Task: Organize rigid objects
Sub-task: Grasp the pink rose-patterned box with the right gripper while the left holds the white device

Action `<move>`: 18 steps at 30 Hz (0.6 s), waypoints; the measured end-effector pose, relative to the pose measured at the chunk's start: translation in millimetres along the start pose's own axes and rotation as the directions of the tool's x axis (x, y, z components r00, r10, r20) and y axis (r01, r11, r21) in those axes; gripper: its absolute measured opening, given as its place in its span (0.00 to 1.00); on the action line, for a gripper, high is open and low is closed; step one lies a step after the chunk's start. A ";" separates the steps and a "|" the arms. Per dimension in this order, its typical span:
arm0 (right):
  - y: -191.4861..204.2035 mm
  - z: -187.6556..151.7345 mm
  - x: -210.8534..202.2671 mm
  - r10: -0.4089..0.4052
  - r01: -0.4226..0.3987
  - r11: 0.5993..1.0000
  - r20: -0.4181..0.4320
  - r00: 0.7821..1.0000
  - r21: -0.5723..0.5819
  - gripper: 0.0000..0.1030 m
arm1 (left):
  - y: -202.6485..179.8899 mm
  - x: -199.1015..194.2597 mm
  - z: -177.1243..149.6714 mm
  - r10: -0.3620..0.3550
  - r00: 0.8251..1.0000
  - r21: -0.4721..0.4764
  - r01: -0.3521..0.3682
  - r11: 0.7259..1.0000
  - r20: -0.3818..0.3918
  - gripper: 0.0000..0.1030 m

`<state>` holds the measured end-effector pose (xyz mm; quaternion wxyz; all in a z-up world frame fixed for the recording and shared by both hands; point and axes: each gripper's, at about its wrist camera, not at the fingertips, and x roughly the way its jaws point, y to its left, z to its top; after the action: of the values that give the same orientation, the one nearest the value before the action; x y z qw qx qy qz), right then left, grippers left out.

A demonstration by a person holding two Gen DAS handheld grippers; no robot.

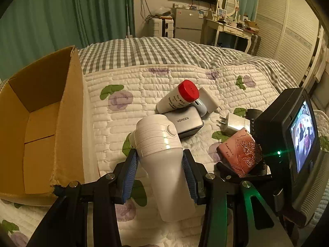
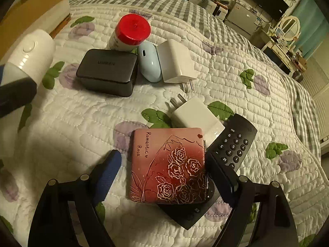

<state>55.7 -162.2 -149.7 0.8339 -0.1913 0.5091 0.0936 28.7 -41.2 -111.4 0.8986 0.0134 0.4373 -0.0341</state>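
My left gripper (image 1: 160,154) is shut on a white handheld appliance (image 1: 162,144), held above the quilt just right of an open cardboard box (image 1: 70,113). My right gripper (image 2: 164,156) points down over a pink "Romantic Rose" box (image 2: 168,164). Its jaws straddle the box, and a gap shows at the left pad (image 2: 111,164). The pink box lies partly on a black remote (image 2: 234,144). Beyond it lie a white plug adapter (image 2: 195,117), a dark UGREEN charger (image 2: 107,72), a light blue case (image 2: 149,63), another white adapter (image 2: 176,61) and a red-capped bottle (image 2: 131,30).
Everything lies on a flowered quilt (image 2: 72,123) over a checked bedspread (image 1: 144,51). The cardboard box (image 2: 37,6) stands at the bed's left side, with bare cardboard showing on its floor. Past the bed are green curtains (image 1: 61,10), a small fridge (image 1: 188,24), a dressing table (image 1: 230,28) and a wardrobe (image 1: 287,30).
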 end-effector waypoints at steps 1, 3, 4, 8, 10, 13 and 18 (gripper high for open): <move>0.4 -0.7 0.0 -0.001 0.001 1.000 0.000 1.000 -0.001 0.80 | 0.0 -1.1 -0.1 0.001 1.000 0.001 -0.001 1.000 0.002 0.43; 1.8 -0.9 -0.4 0.004 -0.004 1.000 0.004 1.000 -0.007 0.66 | 0.2 -2.6 -0.2 0.001 1.000 0.002 -0.001 1.000 0.006 0.43; 2.4 -1.5 -1.0 0.005 -0.005 1.000 0.005 1.000 -0.008 0.66 | -0.2 -4.8 -0.2 0.002 1.000 0.004 -0.002 1.000 0.011 0.43; 0.1 -2.3 -9.5 0.012 -0.012 1.000 0.028 1.000 0.001 0.66 | -1.5 -15.5 -0.1 0.005 0.999 0.008 -0.005 1.000 0.032 0.43; -5.1 -1.8 -17.3 0.019 -0.020 1.000 0.054 0.998 0.015 0.66 | -2.5 -21.5 1.9 0.006 0.999 0.008 -0.006 1.000 0.046 0.43; -13.5 -0.6 -35.6 0.034 -0.040 0.998 0.107 0.994 0.050 0.66 | -6.3 -37.2 7.9 -0.002 0.996 0.013 0.000 1.000 0.085 0.43; -30.3 7.7 -72.6 0.064 -0.086 0.991 0.190 0.980 0.107 0.66 | -8.3 -66.9 21.0 -0.013 0.987 0.014 0.011 1.000 0.157 0.43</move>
<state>38.9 -183.7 -75.6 0.8833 -0.1140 0.4405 0.1131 3.4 -47.3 -45.7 0.9299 0.0137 0.3649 -0.0432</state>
